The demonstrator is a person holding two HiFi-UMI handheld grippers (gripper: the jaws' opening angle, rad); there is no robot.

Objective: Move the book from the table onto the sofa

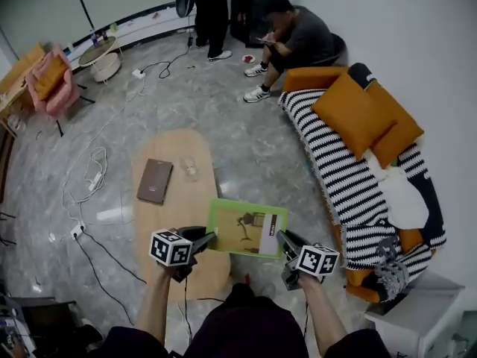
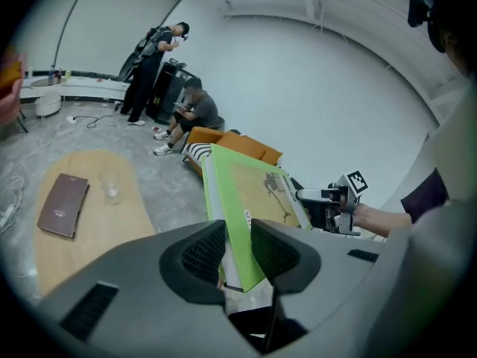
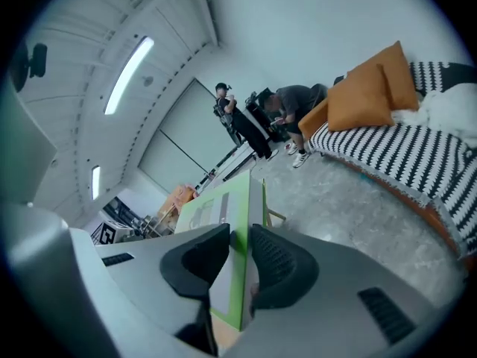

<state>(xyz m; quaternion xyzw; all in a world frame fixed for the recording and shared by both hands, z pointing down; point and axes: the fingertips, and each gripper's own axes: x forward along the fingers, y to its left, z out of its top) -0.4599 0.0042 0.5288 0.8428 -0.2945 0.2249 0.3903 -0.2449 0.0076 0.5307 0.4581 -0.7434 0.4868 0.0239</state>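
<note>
Book: a thin green book (image 1: 246, 228) with a picture on its cover, carried between the two grippers and tilted. In the head view it sits over the near right edge of the desk (image 1: 171, 200), and the left gripper view shows it held up in the air.
Left gripper: the left gripper (image 1: 205, 239) has its jaws partly closed, with the pads pressed on both faces of the book's left edge. White page edges show just beside the grip.
Right gripper: the right gripper (image 1: 285, 242) has its jaws at a similar narrow gap and clamps the opposite edge, with the cover on one pad and the back on the other.
Sofa: the black-and-white striped sofa (image 1: 350, 177) with orange cushions (image 1: 358, 114) stands to the right, well apart from the desk. Bare striped seat shows below the cushions.
Left on desk: a brown notebook (image 1: 155, 180) and a small clear glass (image 1: 191, 168) lie near the middle of the desk, apart from the grippers.
Handling: it looks stiff enough to span between the two grips without sagging, and light for its area. The cover seems glossy, so it may slide through the pads if the grips pull apart or twist against each other.
Where to hold: opposite edges, pinching cover and pages together, looks sound. Taking the cover alone would likely let the pages fan open.
Stage: the carry towards the sofa appears under way, and the book is not yet set down.
</note>
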